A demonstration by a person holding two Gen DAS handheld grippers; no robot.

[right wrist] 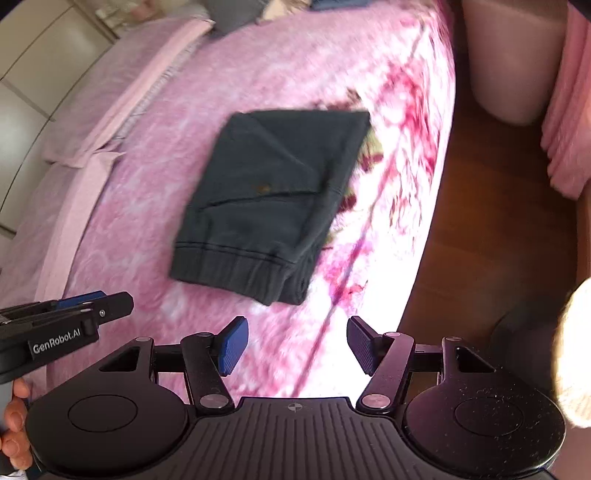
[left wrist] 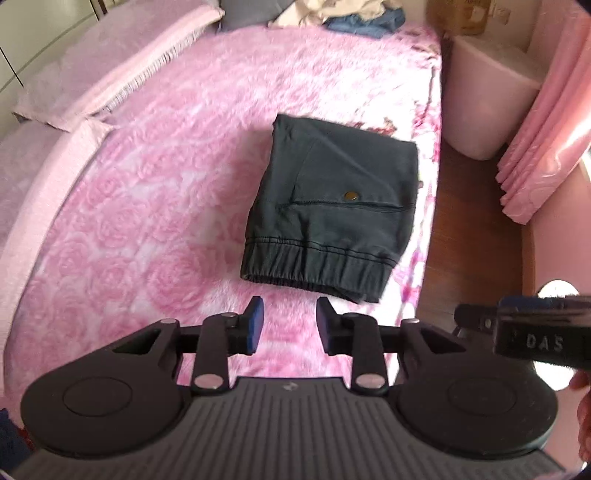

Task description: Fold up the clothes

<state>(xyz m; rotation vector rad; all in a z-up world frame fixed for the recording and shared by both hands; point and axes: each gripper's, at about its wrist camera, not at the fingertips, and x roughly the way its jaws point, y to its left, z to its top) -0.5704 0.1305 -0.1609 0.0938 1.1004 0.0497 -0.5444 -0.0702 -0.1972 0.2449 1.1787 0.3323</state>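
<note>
Dark folded trousers (left wrist: 328, 206) lie flat on the pink rose-patterned bed cover (left wrist: 159, 206), elastic cuff toward me and a pocket with a brass snap on top. My left gripper (left wrist: 290, 326) hovers above the bed just short of the cuff, open, nothing between its blue pads. In the right wrist view the same folded trousers (right wrist: 266, 199) lie ahead and left of my right gripper (right wrist: 297, 347), which stands open and empty above the bed's near right part. The right gripper's body (left wrist: 532, 332) shows at the left wrist view's right edge; the left gripper's fingers (right wrist: 92, 304) show at the right wrist view's left edge.
A pile of unfolded clothes (left wrist: 354, 16) lies at the bed's far end. Pink pillows (left wrist: 92, 74) line the left side. Right of the bed are a wooden floor (right wrist: 491, 221), a pale pink bin (left wrist: 491, 96) and pink curtains (left wrist: 546, 122). A person's fingers (right wrist: 14, 424) hold the left gripper.
</note>
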